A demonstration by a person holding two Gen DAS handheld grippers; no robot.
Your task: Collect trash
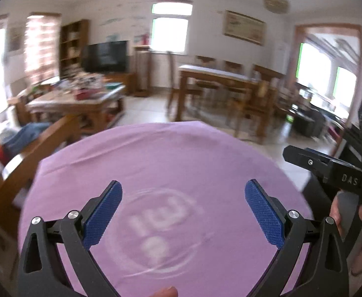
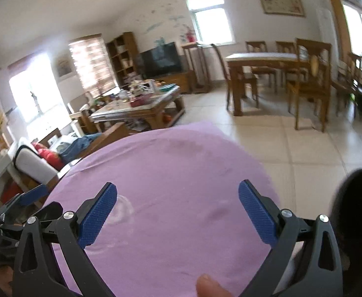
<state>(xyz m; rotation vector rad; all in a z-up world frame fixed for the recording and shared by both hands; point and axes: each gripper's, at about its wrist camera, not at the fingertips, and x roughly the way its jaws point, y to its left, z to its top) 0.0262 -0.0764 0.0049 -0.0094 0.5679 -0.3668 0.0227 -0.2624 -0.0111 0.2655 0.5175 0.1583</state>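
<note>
My left gripper (image 1: 183, 212) is spread wide, nothing between its blue pads (image 1: 101, 217), hanging over the purple cloth (image 1: 171, 158) that covers the table under me. Just a white printed ring on the cloth below the fingers, no scrap, no wrapper. Off past its left finger, well away, there's the cluttered coffee table (image 1: 82, 99), too blurred to pick anything out.

Moving across: my right gripper (image 2: 178, 212) is at full spread too, empty, over the same cloth. Ahead of it and to the right, across bare floor tiles, stands the dining table (image 2: 260, 58) with its chairs. A fingertip (image 2: 210, 285) shows at the bottom edge.

So where's the trash? I can't see any within reach of either gripper. My guess is I'm between pickups and hunting. To do this well I'd slow the sweep so the view sharpens, keep both jaws wide, and check that coffee table, the likeliest place for litter, before committing to anything.
</note>
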